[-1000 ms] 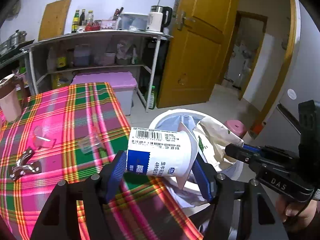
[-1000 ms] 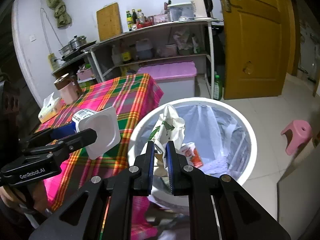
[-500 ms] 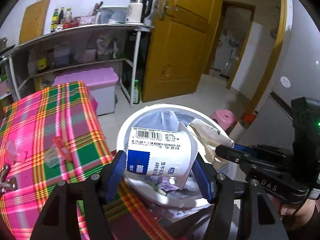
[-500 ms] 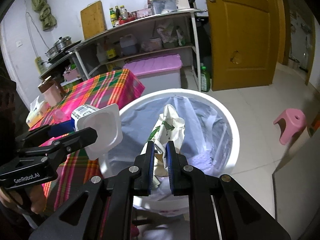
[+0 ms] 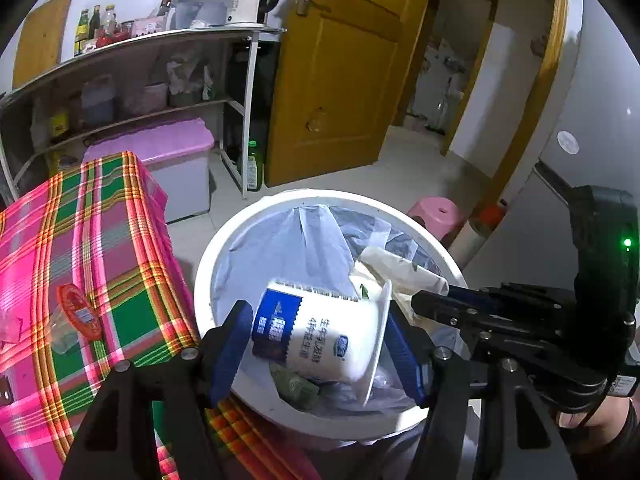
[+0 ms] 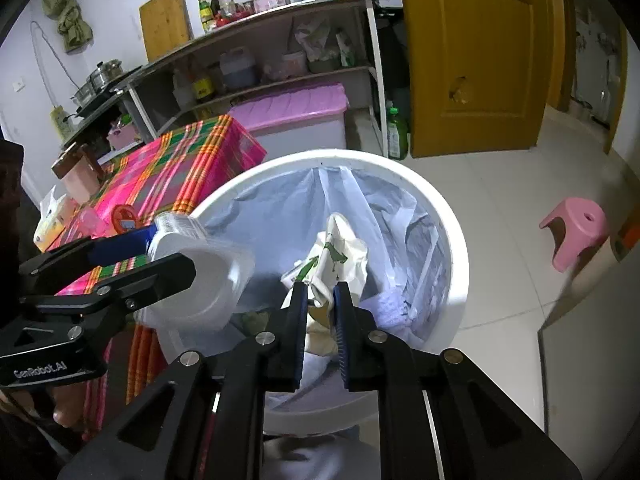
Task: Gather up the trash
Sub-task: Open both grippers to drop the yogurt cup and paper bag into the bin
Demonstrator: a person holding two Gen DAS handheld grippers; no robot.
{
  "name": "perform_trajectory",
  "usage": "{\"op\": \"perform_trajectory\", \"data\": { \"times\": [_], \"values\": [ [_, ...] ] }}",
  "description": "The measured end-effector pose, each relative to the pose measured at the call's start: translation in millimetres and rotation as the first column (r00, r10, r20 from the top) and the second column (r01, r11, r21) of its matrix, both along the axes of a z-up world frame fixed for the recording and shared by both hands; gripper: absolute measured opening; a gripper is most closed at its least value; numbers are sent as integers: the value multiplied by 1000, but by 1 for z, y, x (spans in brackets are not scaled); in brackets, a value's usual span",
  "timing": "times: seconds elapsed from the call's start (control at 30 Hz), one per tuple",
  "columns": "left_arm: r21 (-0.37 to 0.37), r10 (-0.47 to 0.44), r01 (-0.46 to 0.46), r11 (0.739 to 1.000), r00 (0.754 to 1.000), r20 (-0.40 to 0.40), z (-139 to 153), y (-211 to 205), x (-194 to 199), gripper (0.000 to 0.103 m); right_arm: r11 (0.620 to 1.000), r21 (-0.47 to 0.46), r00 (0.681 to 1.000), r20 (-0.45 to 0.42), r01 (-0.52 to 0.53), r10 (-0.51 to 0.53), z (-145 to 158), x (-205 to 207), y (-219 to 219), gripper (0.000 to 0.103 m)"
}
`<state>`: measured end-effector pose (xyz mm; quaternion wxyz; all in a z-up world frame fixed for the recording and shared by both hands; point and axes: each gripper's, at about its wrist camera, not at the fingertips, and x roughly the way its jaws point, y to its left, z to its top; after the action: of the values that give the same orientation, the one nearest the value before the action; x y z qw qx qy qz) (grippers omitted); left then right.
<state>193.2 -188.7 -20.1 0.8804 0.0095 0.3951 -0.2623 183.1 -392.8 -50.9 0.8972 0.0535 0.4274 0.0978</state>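
Note:
A white bin (image 5: 208,264) lined with a pale bag stands on the floor beside the table. My left gripper (image 5: 318,320) is shut on a white and blue yogurt cup (image 5: 320,336), which lies tilted over the bin's opening. The right wrist view shows that cup (image 6: 200,280) from its open mouth, hanging above the bin rim (image 6: 456,248). My right gripper (image 6: 321,296) holds a crumpled white paper wrapper with green print (image 6: 340,252) over the bin; its jaws are opening slightly, with the paper still between the pads. The wrapper (image 5: 404,272) also shows in the left wrist view.
A table with a pink and green plaid cloth (image 5: 100,240) sits left of the bin, with a clear cup with a red lid (image 5: 76,312) near its edge. A pink stool (image 6: 576,228), a pink-lidded storage box (image 5: 160,148), shelving and a yellow door stand behind.
Both grippers have moved from the table edge to over the bin and sunk lower. The yogurt cup now tilts down toward the bin. The right jaws have parted a little.

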Motion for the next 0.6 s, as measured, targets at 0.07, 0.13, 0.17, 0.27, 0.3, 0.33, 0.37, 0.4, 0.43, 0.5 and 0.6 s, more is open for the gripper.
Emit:
{"op": "perform_trajectory", "data": {
  "times": [0.07, 0.13, 0.17, 0.27, 0.3, 0.33, 0.37, 0.4, 0.43, 0.5, 0.6],
  "values": [
    [2, 2, -2, 1000, 1000, -1, 0, 0, 0, 66, 1000, 0, 1000, -2, -1, 1, -1, 0, 0, 16],
    [1, 5, -5, 1000, 1000, -1, 0, 0, 0, 66, 1000, -2, 1000, -2, 0, 0, 0, 0, -1, 16],
    [0, 6, -6, 1000, 1000, -1, 0, 0, -1, 66, 1000, -2, 1000, 0, 0, 0, 0, 0, -1, 16],
    [-3, 11, -11, 1000, 1000, 8, 4, 1, -4, 66, 1000, 0, 1000, 9, 1, -1, 2, -1, 0, 16],
    [-5, 11, -11, 1000, 1000, 10, 5, 2, -4, 66, 1000, 2, 1000, 13, 0, 0, 4, -2, 0, 16],
    [-8, 13, -13, 1000, 1000, 14, 7, 3, -6, 66, 1000, 3, 1000, 17, 0, 0, 5, -4, 0, 16],
    [-13, 16, -16, 1000, 1000, 17, 9, 5, -8, 66, 1000, 5, 1000, 23, -1, 1, 7, -5, 1, 16],
    [-17, 19, -19, 1000, 1000, 19, 11, 6, -9, 66, 1000, 6, 1000, 28, -3, 3, 9, -7, 2, 16],
    [-22, 22, -22, 1000, 999, 23, 13, 8, -11, 66, 1000, 6, 999, 32, -6, 5, 10, -8, 2, 16],
    [-28, 30, -29, 999, 999, 28, 16, 10, -15, 66, 1000, 7, 999, 40, -12, 11, 13, -12, 5, 17],
    [-37, 42, -40, 998, 998, 37, 22, 16, -21, 66, 1000, 10, 998, 56, -23, 22, 19, -18, 8, 17]
  ]
}}
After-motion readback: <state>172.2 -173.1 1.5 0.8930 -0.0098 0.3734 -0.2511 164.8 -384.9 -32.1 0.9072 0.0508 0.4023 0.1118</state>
